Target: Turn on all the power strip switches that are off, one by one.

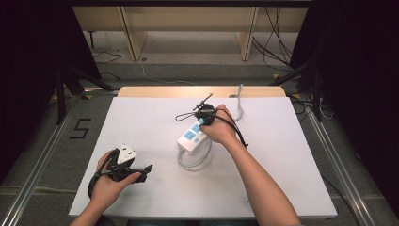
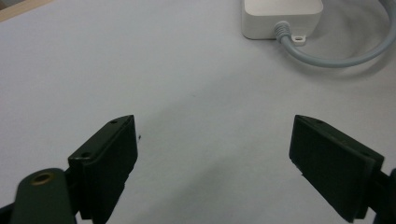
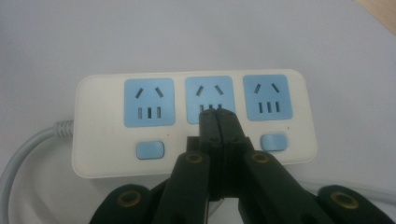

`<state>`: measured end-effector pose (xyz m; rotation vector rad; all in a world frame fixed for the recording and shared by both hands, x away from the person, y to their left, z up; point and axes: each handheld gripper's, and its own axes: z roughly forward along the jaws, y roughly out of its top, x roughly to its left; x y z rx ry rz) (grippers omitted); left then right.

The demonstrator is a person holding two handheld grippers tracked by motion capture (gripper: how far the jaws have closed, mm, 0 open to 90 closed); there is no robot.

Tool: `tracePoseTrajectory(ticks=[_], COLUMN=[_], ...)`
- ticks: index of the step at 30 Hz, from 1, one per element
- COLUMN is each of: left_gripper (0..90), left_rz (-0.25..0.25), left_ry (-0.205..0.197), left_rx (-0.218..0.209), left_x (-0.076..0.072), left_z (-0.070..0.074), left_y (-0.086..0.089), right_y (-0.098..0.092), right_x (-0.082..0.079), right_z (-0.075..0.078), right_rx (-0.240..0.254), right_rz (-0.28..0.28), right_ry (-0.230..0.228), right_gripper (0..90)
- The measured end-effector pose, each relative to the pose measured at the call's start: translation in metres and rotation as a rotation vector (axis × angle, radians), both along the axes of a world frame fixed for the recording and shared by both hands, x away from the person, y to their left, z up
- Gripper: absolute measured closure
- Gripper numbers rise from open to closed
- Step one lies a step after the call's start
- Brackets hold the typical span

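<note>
black "5" mark (image 1: 81, 128) on floor

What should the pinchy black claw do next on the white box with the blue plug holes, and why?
Probably press the shut right gripper straight down. Its closed tips sit over the middle of the power strip, between two blue switch buttons, where a middle button would be, though the jaws hide that spot. The left gripper hangs open over bare table, so it looks like a one-gripper job.

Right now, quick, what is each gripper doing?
Left gripper: open, nothing between its jaws.
Right gripper: shut, holding nothing, tips over the middle of the power strip.
</note>
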<state>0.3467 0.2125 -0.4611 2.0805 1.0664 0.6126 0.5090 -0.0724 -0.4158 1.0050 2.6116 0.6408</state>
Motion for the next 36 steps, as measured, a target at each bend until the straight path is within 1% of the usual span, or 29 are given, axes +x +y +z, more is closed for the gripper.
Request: tracePoseTrajectory(ticks=[6, 11, 21, 29, 32, 36], left_gripper=[15.1, 15.1, 15.1, 15.1, 15.1, 15.1], left_rz=[0.000, 0.000, 0.000, 0.001, 0.001, 0.001], left_ry=[0.001, 0.002, 0.002, 0.002, 0.002, 0.002], left_rx=[0.000, -0.001, -0.001, -0.003, -0.003, -0.002], left_x=[0.000, 0.000, 0.000, 0.000, 0.000, 0.000], left_z=[0.000, 0.000, 0.000, 0.000, 0.000, 0.000], left_y=[0.000, 0.000, 0.000, 0.000, 0.000, 0.001], right_y=[-0.002, -0.005, -0.008, -0.010, -0.010, -0.012], right_x=[0.003, 0.006, 0.011, 0.016, 0.017, 0.019], right_z=[0.001, 0.000, 0.001, -0.001, -0.002, -0.004], right_rx=[-0.007, -0.001, -0.001, -0.002, -0.006, -0.007], right_rz=[-0.013, -0.014, -0.039, -0.046, -0.054, -0.054], right_ry=[0.002, 0.003, 0.006, 0.006, 0.014, 0.009], right_gripper=[90.0, 90.0, 90.0, 90.0, 90.0, 90.0])
